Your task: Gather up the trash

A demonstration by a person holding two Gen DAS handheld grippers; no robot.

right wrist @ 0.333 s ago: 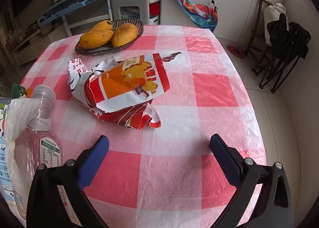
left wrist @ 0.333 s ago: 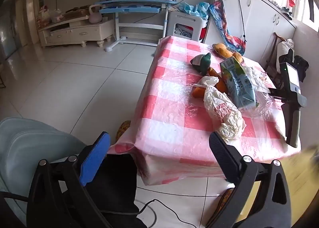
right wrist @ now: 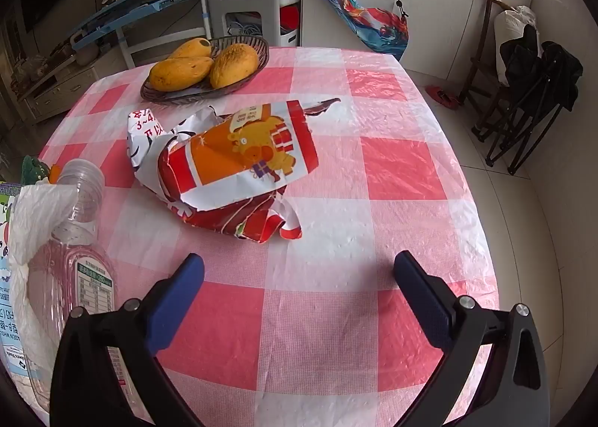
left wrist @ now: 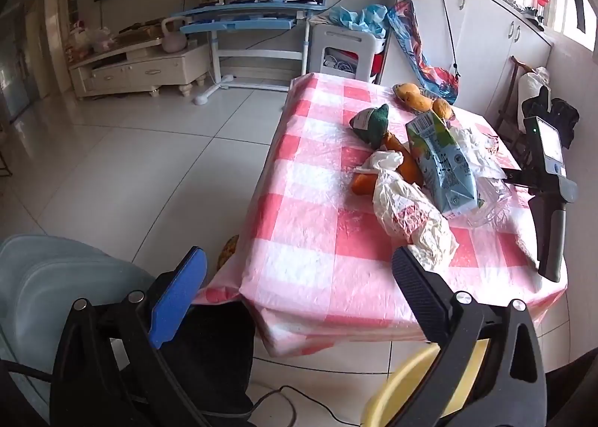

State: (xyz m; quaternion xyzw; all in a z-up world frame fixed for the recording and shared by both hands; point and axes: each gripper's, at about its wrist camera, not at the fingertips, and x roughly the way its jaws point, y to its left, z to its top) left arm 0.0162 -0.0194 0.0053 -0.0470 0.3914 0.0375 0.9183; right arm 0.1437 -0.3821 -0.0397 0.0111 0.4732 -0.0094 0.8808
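Observation:
In the left wrist view a crumpled white plastic bag, a green-blue drink carton and a clear bottle lie together on the pink-checked table. My left gripper hangs open just off the table's near edge, nothing between its fingers. In the right wrist view a crumpled red-orange wrapper lies mid-table, slightly left of straight ahead of my open, empty right gripper. The clear bottle, a white bag and the carton lie at its left.
A basket of mangoes stands at the table's far side, and a carrot plush toy lies beside the carton. Below the left gripper are a black container, a pale grey-blue seat and a yellow object. Folded chairs stand right.
The yellow thing low in the left wrist view has shifted leftwards behind the right finger. The table, the trash and both grippers look the same.

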